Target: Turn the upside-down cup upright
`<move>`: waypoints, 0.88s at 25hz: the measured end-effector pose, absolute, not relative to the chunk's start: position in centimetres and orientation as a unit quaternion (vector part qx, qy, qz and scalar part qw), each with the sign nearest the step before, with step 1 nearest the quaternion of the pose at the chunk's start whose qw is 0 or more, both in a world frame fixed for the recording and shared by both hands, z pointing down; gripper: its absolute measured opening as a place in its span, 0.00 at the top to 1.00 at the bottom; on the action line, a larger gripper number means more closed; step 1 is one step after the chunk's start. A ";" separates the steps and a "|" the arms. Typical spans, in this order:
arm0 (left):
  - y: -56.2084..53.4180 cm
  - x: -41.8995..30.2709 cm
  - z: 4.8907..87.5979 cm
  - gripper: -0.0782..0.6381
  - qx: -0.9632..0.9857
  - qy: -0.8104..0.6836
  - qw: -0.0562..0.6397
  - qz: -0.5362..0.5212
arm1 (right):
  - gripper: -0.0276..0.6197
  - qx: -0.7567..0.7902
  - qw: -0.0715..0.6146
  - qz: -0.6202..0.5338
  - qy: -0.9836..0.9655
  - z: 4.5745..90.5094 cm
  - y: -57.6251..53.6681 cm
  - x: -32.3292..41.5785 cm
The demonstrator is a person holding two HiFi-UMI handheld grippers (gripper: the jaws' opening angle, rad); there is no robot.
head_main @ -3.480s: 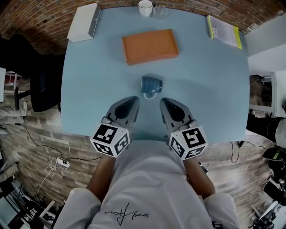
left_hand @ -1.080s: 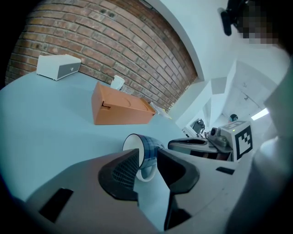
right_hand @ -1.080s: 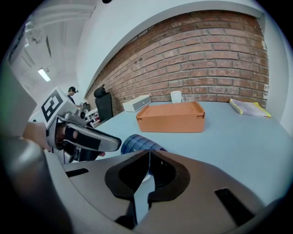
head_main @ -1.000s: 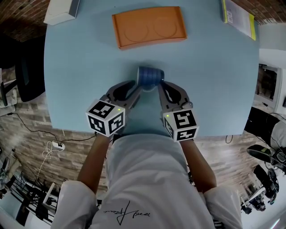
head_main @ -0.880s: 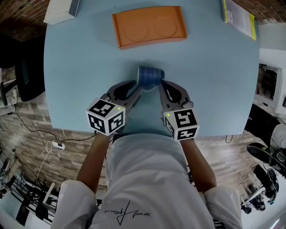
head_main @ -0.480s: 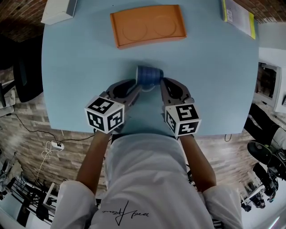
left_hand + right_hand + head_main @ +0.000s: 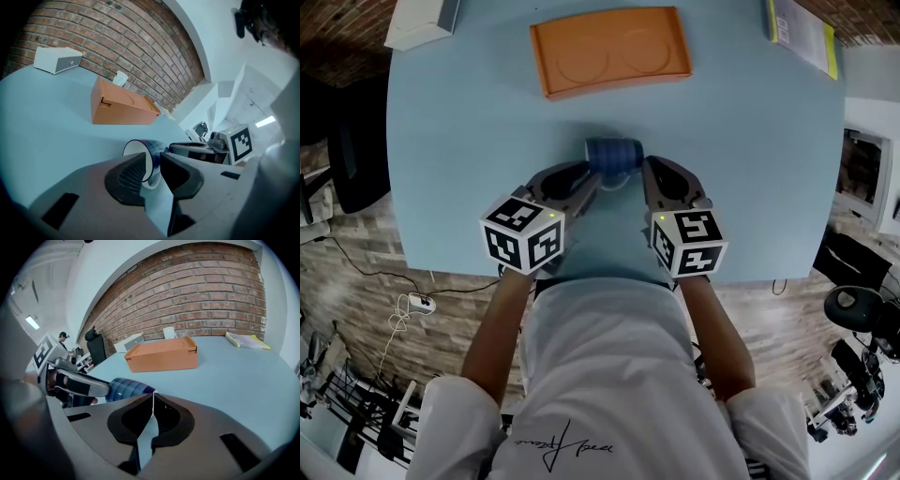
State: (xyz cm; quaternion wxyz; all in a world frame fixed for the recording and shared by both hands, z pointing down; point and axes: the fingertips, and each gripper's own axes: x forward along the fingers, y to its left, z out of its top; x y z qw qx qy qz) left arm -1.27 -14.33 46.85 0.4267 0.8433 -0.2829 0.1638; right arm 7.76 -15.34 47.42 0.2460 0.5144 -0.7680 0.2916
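White box (image 7: pixel 417 19) at far L corner of table (image 7: pixel 750 169), not involved.

L gripper (image 7: pixel 153 158): jaws nearly together, pinching the cup (image 7: pixel 614 152) by its wall at the rim. One jaw looks to be inside the mouth, the other outside.

The cup sits mid-table between the two grippers, near the orange tray (image 7: pixel 612 49) but apart from it. It's on its side, w/ white inside facing the L gripper and base pointing toward R. Can't tell if it's lifted or resting on the table.

Change: 3.5 s ago the cup stood mouth-down and both grippers were back near the table edge, clear of it. By 1 s ago both had closed in on it. Since then it has rolled further, so the ribbed side is now on top.

Meaning: prob. about halfway. Flip is started but the mouth isn't up yet, so it needs approx. another quarter turn, then setting down.

R gripper (image 7: pixel 153 399): jaws pressed together, nothing between them. Tips are just beside the cup's base; contact unclear. It likely serves as a prop/pusher, not a grip.

Risk: the rim pinch is thin, so the cup may swing or slip in the L jaws.

Booklet (image 7: pixel 802 33) at far R corner, not involved.
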 end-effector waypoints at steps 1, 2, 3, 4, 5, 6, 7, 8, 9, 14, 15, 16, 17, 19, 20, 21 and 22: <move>-14.3 -1.2 46.9 0.76 0.842 -0.281 0.430 0.162 | 0.92 0.514 0.248 0.291 -0.768 47.5 -15.4 7.8; -14.2 -1.2 46.8 0.77 0.841 -0.278 0.435 0.160 | 0.92 0.514 0.249 0.291 -0.768 47.6 -15.3 7.8; -14.1 -1.2 46.8 0.78 0.841 -0.277 0.439 0.157 | 0.92 0.513 0.251 0.291 -0.768 47.6 -15.3 7.8; -14.1 -1.1 46.7 0.80 0.840 -0.276 0.441 0.155 | 0.92 0.513 0.251 0.291 -0.768 47.6 -15.3 7.8; -14.1 -1.1 46.7 0.80 0.840 -0.276 0.442 0.154 | 0.92 0.512 0.249 0.294 -0.768 47.6 -15.3 7.8; -14.1 -1.1 46.7 0.81 0.840 -0.276 0.442 0.153 | 0.92 0.511 0.246 0.296 -0.768 47.6 -15.4 7.9; -14.1 -1.0 46.7 0.81 0.840 -0.276 0.442 0.153 | 0.92 0.511 0.242 0.299 -0.769 47.6 -15.4 7.9; -14.1 -1.0 46.7 0.81 0.841 -0.275 0.441 0.153 | 0.92 0.511 0.240 0.300 -0.769 47.5 -15.4 7.9; -14.1 -0.9 46.7 0.81 0.841 -0.274 0.440 0.154 | 0.92 0.511 0.239 0.301 -0.769 47.5 -15.4 8.0; -13.9 -1.1 46.7 0.81 0.842 -0.268 0.441 0.155 | 0.92 0.509 0.238 0.302 -0.770 47.5 -15.3 7.7; -13.9 -1.1 46.7 0.81 0.842 -0.268 0.441 0.155 | 0.92 0.508 0.239 0.301 -0.771 47.5 -15.3 7.7; -14.0 -1.1 46.7 0.82 0.843 -0.268 0.441 0.155 | 0.92 0.507 0.239 0.301 -0.771 47.6 -15.3 7.7; -14.0 -1.1 46.7 0.82 0.843 -0.267 0.440 0.154 | 0.92 0.507 0.241 0.300 -0.772 47.6 -15.3 7.6; -14.0 -1.1 46.6 0.82 0.844 -0.266 0.440 0.154 | 0.92 0.506 0.244 0.298 -0.772 47.6 -15.3 7.6; -13.9 -1.0 46.6 0.82 0.844 -0.265 0.440 0.153 | 0.92 0.506 0.245 0.297 -0.772 47.7 -15.3 7.7; -13.9 -0.9 46.5 0.82 0.845 -0.264 0.439 0.153 | 0.92 0.505 0.246 0.297 -0.772 47.7 -15.2 7.7; -13.8 -0.9 46.4 0.82 0.845 -0.263 0.439 0.153 | 0.92 0.503 0.248 0.298 -0.772 47.8 -15.2 7.6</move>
